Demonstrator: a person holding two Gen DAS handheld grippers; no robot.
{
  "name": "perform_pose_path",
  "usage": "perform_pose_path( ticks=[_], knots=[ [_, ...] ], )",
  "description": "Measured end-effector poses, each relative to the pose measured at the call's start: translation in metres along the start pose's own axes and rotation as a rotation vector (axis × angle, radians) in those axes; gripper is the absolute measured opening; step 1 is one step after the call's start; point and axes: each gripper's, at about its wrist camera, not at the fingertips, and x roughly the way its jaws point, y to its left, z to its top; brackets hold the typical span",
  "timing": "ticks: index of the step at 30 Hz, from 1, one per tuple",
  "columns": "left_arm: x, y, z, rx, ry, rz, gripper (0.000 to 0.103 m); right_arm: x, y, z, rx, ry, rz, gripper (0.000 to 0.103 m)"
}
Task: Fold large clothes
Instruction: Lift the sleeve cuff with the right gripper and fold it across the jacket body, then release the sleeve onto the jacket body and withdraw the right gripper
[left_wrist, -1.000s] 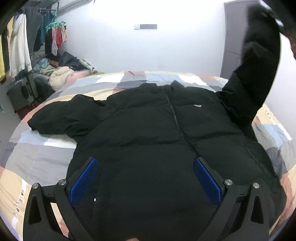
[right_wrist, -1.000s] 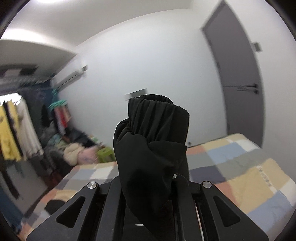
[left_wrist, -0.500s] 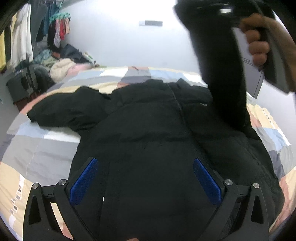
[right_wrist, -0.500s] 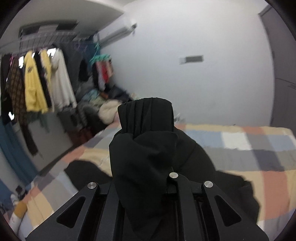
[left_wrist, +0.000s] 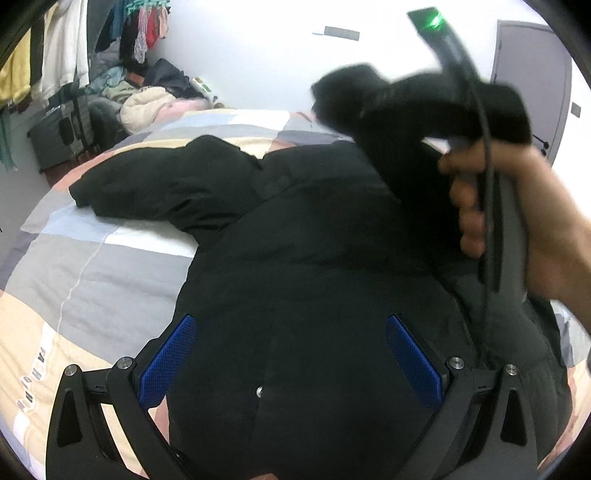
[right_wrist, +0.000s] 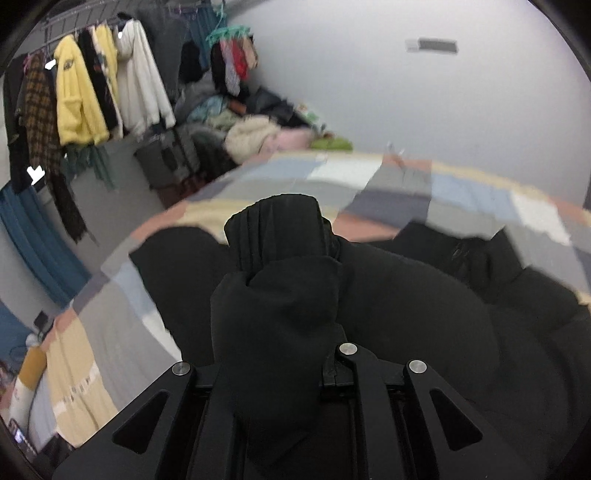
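L gripper (left_wrist: 291, 365) first: fingers spread wide, blue pads (left_wrist: 168, 360) well apart, nothing pinched between them. Black puffer jacket (left_wrist: 314, 266) fills the gap betw the pads and runs on away from them; whether the pads touch the fabric or hang just above it, can't tell. A small metal snap (left_wrist: 259, 390) shows on the jacket betw the two fingers, nearer the cam. Zipper line (left_wrist: 463, 321) runs up just inside the R pad.

R gripper (right_wrist: 284, 373): fingers close together, clamped on the jacket's sleeve (right_wrist: 277, 295). Black fabric bunches up out of the jaws, ribbed cuff (right_wrist: 275, 229) standing at the top, pointing away from the cam. In the L wrist view that same gripper is up high and blurred, over the jacket's chest, w/ the person's R hand (left_wrist: 517, 221) wrapped round the handle, cable hanging down, green light at the top. Held sleeve (left_wrist: 369, 110) is lifted off the bed and arcs across above the jacket body.

Further out: the other sleeve (left_wrist: 159, 188) lies flat, stretched out to the left on the patchwork bedspread (left_wrist: 92, 258). Jacket body lies front up in the middle of the bed.

Beyond the bed: clothes rack w/ hanging garments (right_wrist: 85, 96), incl a yellow one, a heap of clothes (right_wrist: 251, 136) by the white wall, grey door (left_wrist: 532, 77) at far right.
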Motion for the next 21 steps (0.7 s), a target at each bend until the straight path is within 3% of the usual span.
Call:
perform_pose_path(
  ticks=[6,10,13,19,21],
  knots=[
    [0.005,0.004,-0.004,-0.002,0.028,-0.037,0.103,0.042,0.001,-0.033,-0.028,0.103,-0.028,0.011],
    [0.010,0.004,-0.005,-0.006,0.029,-0.035,0.103,0.050,-0.002,-0.048,-0.017,0.102,-0.029,0.014],
    [0.012,0.005,-0.005,-0.011,0.042,-0.029,0.103,0.042,-0.005,-0.049,0.011,0.084,0.001,0.025],
    [0.004,0.004,0.000,-0.011,0.022,-0.031,0.103,0.022,0.003,-0.045,-0.005,0.069,0.045,0.062],
    [-0.001,0.001,0.001,0.002,0.011,-0.027,0.103,0.008,0.002,-0.043,0.001,0.047,0.051,0.064]
  ],
)
